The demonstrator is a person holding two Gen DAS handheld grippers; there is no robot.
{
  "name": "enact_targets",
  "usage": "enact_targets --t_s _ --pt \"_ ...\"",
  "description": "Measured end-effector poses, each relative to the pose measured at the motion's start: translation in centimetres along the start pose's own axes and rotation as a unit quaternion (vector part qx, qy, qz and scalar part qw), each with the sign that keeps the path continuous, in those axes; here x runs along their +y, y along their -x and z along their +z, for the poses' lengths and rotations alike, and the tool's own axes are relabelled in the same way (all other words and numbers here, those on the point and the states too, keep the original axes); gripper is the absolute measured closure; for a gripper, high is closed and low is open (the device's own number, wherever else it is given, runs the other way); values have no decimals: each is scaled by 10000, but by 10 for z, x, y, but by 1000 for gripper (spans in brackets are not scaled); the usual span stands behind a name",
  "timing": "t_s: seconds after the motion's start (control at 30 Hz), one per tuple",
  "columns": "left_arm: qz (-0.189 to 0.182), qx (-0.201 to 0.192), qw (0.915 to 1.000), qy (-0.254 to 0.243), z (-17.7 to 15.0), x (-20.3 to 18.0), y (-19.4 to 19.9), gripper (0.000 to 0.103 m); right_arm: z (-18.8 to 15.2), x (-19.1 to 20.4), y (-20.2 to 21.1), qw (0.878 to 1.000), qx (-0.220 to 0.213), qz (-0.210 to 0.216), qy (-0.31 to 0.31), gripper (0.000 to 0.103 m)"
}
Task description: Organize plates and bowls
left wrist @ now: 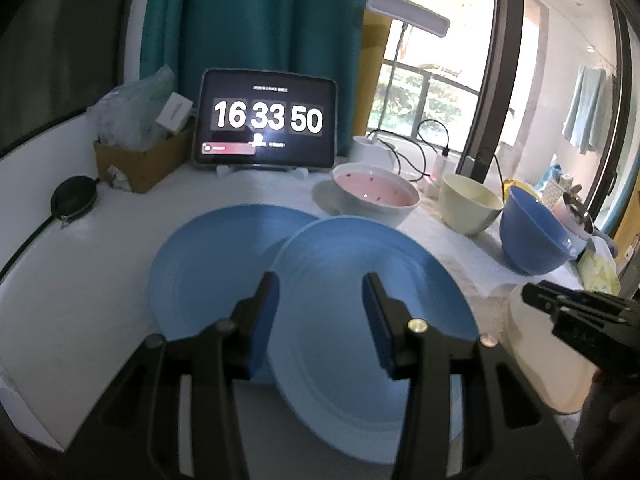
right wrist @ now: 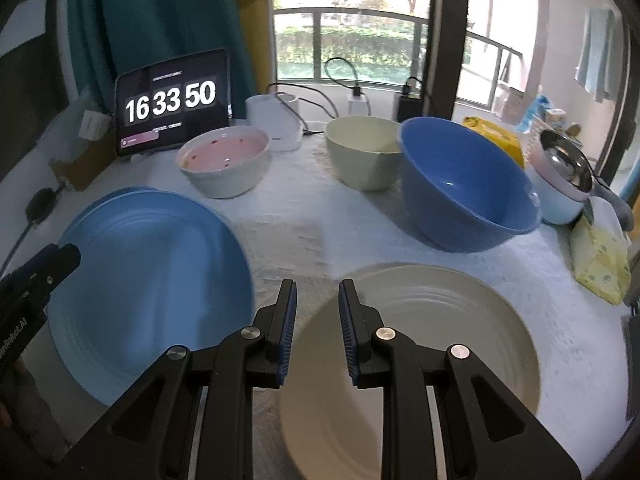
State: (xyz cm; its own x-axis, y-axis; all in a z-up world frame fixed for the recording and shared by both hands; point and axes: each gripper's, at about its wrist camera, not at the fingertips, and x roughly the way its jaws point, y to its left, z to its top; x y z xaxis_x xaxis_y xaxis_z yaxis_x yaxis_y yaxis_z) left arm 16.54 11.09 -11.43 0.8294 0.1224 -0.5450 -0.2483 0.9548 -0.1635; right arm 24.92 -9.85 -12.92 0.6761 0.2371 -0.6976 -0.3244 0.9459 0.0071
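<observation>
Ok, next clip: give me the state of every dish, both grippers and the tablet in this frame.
Left gripper: open, empty, above front blue plate.
Right gripper: open, empty, above cream plate's edge.
Front blue plate: overlapping rear blue plate's edge.
Rear blue plate: flat, partly covered.
Cream plate: flat, empty.
Pink bowl: upright.
Cream bowl: upright, empty.
Blue bowl: upright, empty.
Tablet: on, showing clock.

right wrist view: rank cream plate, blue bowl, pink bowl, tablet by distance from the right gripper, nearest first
From the right gripper:
1. Cream plate, right under the fingers, slightly right.
2. Blue bowl, ahead on the right.
3. Pink bowl, ahead on the left, farther back.
4. Tablet, at the back left, behind the pink bowl.
</observation>
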Motion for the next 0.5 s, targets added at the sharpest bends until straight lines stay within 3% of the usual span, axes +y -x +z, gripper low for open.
enact_targets --t_s 0.3,0.5 --pt "38 -137 9999 61 3 9 3 58 4 22 -16 9996 157 202 130 79" --pt "155 147 9997 76 -2 17 -14 58 5 31 -28 9987 334 335 165 79"
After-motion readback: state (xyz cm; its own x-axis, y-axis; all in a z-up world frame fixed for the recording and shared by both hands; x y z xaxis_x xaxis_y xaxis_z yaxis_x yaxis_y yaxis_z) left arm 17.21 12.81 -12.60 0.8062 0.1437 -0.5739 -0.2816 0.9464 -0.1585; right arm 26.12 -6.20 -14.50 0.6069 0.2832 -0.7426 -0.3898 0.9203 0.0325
